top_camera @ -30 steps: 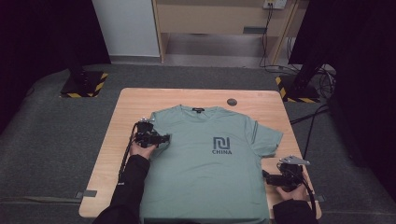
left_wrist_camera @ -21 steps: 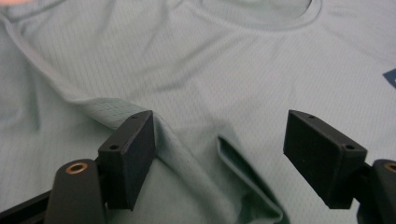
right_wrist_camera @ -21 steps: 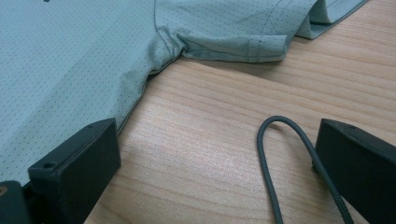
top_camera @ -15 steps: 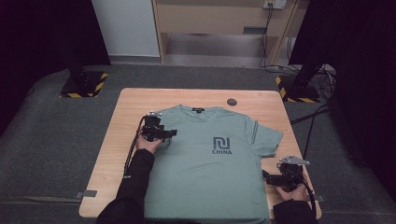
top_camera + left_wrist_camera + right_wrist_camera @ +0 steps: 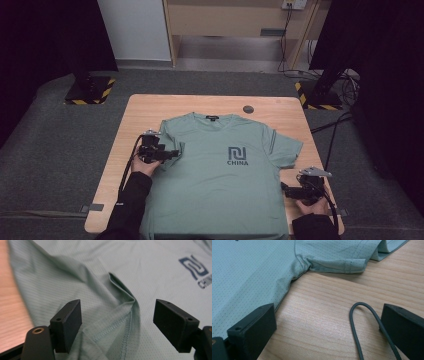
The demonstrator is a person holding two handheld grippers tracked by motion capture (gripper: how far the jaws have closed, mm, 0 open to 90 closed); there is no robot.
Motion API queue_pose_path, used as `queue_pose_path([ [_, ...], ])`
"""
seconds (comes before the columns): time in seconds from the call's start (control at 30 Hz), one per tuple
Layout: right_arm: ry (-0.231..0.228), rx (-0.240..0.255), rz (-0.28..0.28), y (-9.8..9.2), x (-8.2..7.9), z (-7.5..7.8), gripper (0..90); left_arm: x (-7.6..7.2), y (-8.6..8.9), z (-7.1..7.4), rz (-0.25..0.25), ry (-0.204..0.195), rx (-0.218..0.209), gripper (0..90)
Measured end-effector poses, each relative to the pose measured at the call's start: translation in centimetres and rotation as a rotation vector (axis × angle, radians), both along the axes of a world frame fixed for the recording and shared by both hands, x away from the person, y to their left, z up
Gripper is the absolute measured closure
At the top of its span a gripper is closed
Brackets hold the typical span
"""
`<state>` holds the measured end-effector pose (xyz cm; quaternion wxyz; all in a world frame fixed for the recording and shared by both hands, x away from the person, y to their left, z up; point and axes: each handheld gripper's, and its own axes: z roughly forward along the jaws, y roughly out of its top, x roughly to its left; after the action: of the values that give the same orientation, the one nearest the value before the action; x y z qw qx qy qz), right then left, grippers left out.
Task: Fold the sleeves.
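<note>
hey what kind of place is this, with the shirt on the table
Probably a lab or recording studio, not a home: a bare wooden table on grey carpet, black curtains around it, and stand bases with hazard-striped tape.

The green T-shirt's (image 5: 220,170) bottom hem is cut off by the high view's lower edge, as are both forearms.

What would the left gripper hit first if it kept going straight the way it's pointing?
Most likely the folded-in sleeve of the green T-shirt: the left gripper has open jaws either side of that bunched hem, just ahead. Depth is hard to judge.
</note>
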<state>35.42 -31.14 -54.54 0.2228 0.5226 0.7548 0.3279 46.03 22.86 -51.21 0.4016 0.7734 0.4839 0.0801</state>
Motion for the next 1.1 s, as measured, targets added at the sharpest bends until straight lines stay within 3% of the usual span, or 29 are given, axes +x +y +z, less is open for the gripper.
queue_pose_path([
  [0.23,0.002,0.002,-0.002,0.0,0.0,0.0,1.0,1.5,-2.3,-0.8,-0.047,0.007,0.018,22.0],
  [0.37,0.001,0.001,-0.001,0.0,0.0,0.0,1.0,2.6,-3.8,-1.0,-0.082,0.032,0.015,21.6],
  [0.47,0.001,0.001,-0.001,0.0,0.0,0.0,1.0,2.6,-4.2,-0.6,-0.107,0.032,-0.03,21.1],
  [0.6,0.0,0.0,0.0,0.0,0.0,0.0,1.0,1.3,-3.4,0.7,-0.097,0.0,-0.014,21.2],
  [0.73,0.0,0.0,0.0,0.0,0.0,0.0,1.0,-0.2,-1.2,1.2,-0.031,-0.017,0.026,21.3],
  [0.93,0.0,0.0,-0.001,0.0,0.0,0.0,0.9,-0.7,0.2,0.3,-0.008,0.013,0.08,20.5],
  [1.1,0.001,0.001,-0.002,0.0,0.0,0.0,0.9,-1.3,-0.2,0.0,-0.048,0.06,0.067,20.5],
])
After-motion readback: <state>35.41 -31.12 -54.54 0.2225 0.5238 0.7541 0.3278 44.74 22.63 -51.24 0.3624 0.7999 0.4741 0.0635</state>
